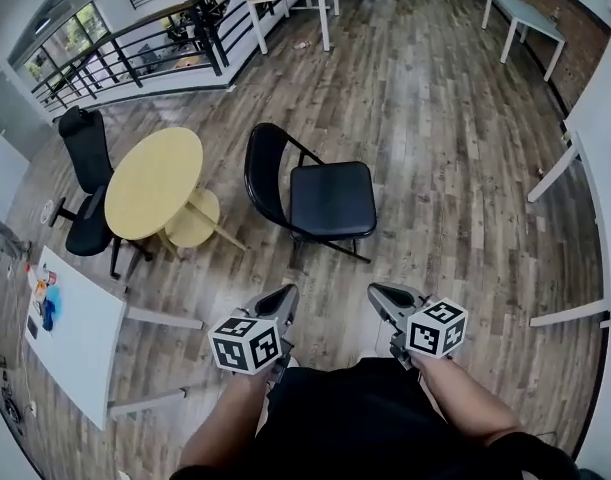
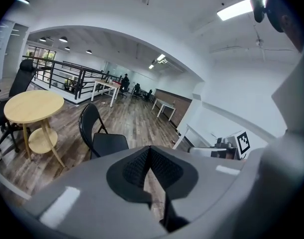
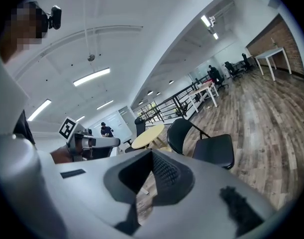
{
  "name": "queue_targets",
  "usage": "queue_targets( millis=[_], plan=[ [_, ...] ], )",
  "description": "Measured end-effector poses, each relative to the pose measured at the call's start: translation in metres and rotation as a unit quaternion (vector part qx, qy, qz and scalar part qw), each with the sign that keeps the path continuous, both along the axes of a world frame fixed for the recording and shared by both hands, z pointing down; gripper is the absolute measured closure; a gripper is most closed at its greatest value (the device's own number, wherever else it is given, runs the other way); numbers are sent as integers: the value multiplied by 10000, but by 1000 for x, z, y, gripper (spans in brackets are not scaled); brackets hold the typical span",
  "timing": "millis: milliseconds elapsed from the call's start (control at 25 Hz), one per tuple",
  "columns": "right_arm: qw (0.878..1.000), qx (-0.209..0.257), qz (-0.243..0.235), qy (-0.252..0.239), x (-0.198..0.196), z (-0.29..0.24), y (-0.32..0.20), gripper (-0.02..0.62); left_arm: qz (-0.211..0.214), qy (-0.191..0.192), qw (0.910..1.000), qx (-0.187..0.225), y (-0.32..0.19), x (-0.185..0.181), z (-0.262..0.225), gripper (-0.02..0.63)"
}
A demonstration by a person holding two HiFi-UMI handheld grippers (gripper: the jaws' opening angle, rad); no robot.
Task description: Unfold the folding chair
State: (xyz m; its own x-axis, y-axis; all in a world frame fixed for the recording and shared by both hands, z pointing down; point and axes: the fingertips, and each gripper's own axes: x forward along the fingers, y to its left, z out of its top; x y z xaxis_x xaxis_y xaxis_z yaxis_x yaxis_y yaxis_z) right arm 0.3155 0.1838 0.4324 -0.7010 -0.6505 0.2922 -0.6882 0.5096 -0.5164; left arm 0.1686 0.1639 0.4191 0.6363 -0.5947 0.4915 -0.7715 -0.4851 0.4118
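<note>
The black folding chair (image 1: 320, 196) stands unfolded on the wooden floor, its seat flat and its backrest towards the round table. It also shows in the left gripper view (image 2: 104, 141) and in the right gripper view (image 3: 211, 148). My left gripper (image 1: 285, 298) and right gripper (image 1: 377, 294) hover side by side in front of my body, well short of the chair and touching nothing. Both are shut with nothing between their pads (image 2: 151, 166) (image 3: 152, 171).
A round yellow table (image 1: 155, 183) with a lower shelf stands just left of the chair, and a black office chair (image 1: 85, 183) beyond it. A white table (image 1: 70, 333) is at the lower left, white desks (image 1: 575, 168) at the right, a railing (image 1: 135, 53) at the back.
</note>
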Motion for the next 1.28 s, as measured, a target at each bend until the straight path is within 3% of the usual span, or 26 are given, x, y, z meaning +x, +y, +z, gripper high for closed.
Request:
queue_targets(
  millis=[160, 320, 480, 720, 1280],
  plan=[
    [9996, -6, 292, 59, -14, -1, 6, 591, 431, -2, 9991, 60, 2, -4, -5, 598],
    [9987, 36, 492, 140, -44, -3, 11, 591, 594, -22, 9981, 144, -2, -35, -7, 598],
    [9969, -233, 705, -264, -71, -3, 15, 591, 678, 181, 9975, -23, -4, -62, -2, 598],
    [9967, -368, 709, 160, -93, 11, 25, 591, 494, 464, 9967, -455, -1, -92, 20, 598],
    [9962, -294, 650, 494, -102, 13, 29, 591, 584, 437, 9968, -338, 7, -93, 21, 598]
  ],
)
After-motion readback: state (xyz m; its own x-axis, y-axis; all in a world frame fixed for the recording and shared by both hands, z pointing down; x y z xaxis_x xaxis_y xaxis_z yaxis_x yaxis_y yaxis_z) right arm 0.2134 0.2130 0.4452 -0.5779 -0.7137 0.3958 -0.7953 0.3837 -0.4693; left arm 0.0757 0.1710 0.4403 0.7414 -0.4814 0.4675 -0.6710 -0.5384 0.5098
